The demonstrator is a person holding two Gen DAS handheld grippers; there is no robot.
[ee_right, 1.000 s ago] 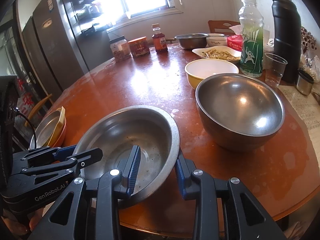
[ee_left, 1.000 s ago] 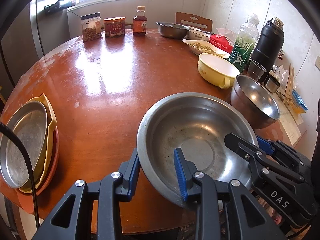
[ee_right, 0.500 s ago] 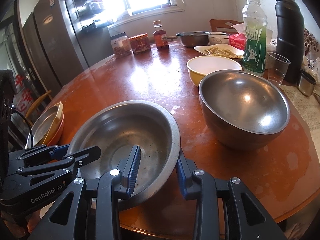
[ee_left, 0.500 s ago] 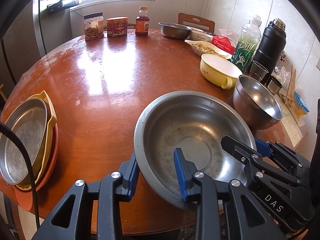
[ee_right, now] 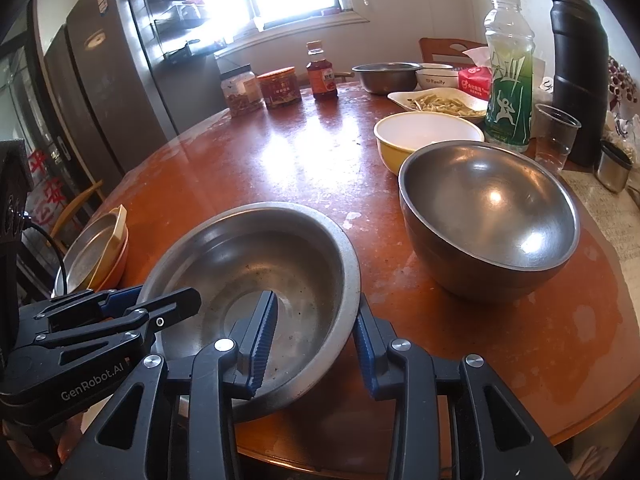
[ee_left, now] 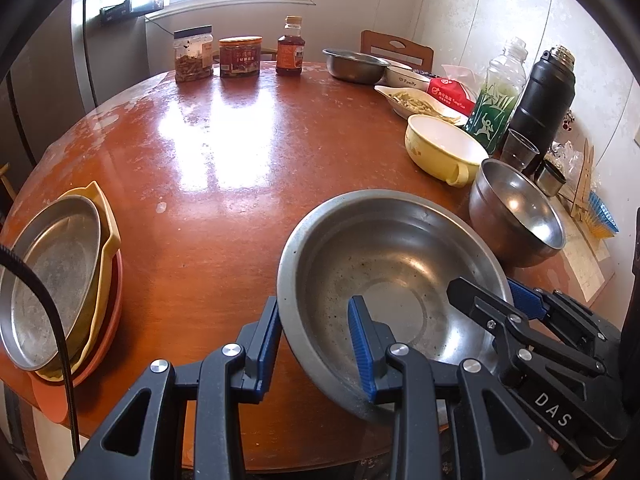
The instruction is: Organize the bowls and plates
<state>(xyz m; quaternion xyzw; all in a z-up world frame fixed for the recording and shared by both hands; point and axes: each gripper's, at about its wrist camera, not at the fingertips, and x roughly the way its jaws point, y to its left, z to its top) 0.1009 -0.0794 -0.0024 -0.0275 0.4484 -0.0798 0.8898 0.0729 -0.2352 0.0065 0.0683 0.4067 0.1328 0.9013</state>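
Observation:
A wide, shallow steel basin (ee_left: 380, 264) sits at the near edge of the round wooden table (ee_left: 220, 160). My left gripper (ee_left: 316, 336) is shut on the basin's near rim, one blue pad inside and one outside. From the other side, my right gripper (ee_right: 312, 340) straddles the rim of the same basin (ee_right: 280, 264). Its jaws are opening, and the inner pad stands just off the wall. Each gripper shows in the other's view: the right gripper (ee_left: 486, 292) and the left gripper (ee_right: 160, 298).
A stack of plates (ee_left: 52, 272) topped by a steel one lies at the table's left edge. A deep steel bowl (ee_right: 488, 216) stands right of the basin, with a yellow bowl (ee_right: 428, 136) behind it. Bottle, flask, cup, food dish and jars line the far side.
The right gripper's pads stand a little farther apart around the basin's rim. The left gripper keeps its hold, and the basin has hardly moved.

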